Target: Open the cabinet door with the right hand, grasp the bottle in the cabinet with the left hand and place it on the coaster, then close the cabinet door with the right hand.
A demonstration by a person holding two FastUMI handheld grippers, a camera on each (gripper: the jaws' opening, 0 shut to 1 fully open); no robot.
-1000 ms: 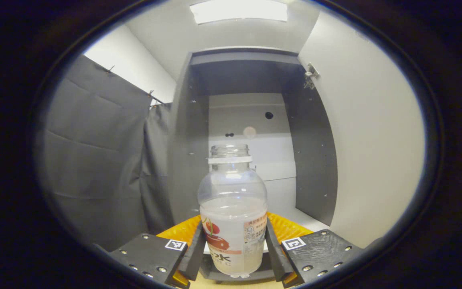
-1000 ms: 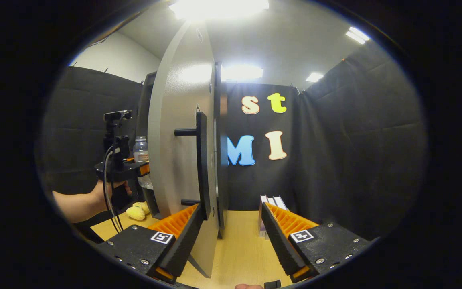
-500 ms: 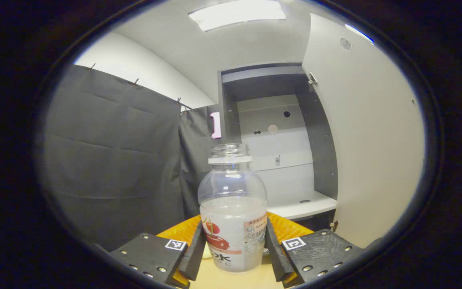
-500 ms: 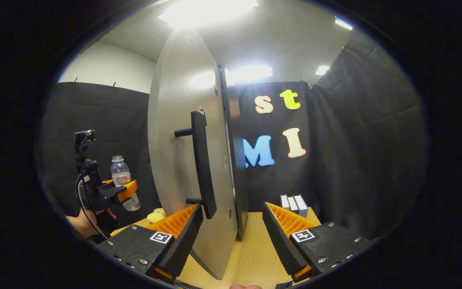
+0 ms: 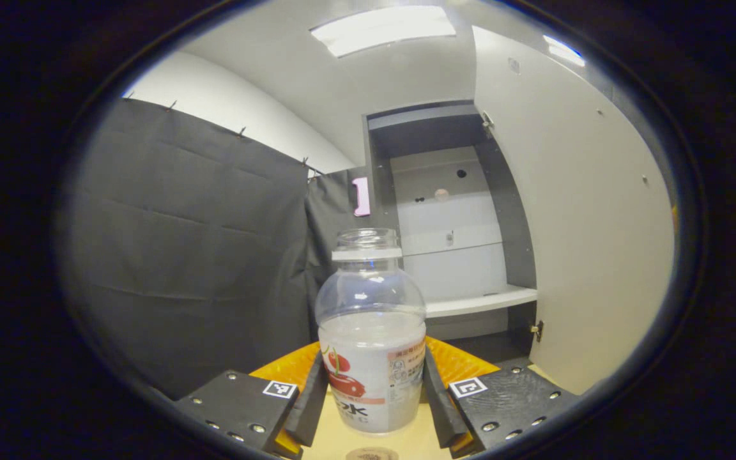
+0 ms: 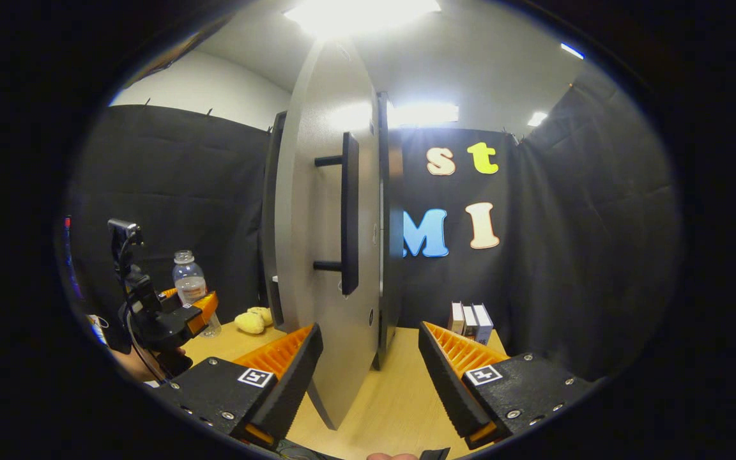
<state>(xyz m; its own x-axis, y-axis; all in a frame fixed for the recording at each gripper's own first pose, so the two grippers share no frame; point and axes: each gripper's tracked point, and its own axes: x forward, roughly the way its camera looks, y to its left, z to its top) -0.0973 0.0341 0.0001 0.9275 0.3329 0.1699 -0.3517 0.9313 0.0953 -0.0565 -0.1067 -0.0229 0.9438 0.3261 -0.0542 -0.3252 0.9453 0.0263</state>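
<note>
1. My left claw (image 5: 371, 399) is clamped on the bottle (image 5: 371, 338), one finger pressing on each side of it.
2. The bottle stands upright in my grip, with no cap on its neck and cloudy liquid inside.
3. It is out of the cabinet (image 5: 451, 230), held above the wooden surface (image 6: 400, 396).
4. A small round thing shows just below the bottle at the bottom edge; I cannot tell if it is the coaster.
5. The cabinet door (image 5: 585, 211) stands wide open at my right.
6. My right claw (image 6: 368, 377) has its fingers apart and holds nothing.
7. It sits near the door's edge, below the dark handle (image 6: 349, 211).
8. A yellow soft toy (image 6: 253, 319) lies on the surface near the cabinet.
</note>
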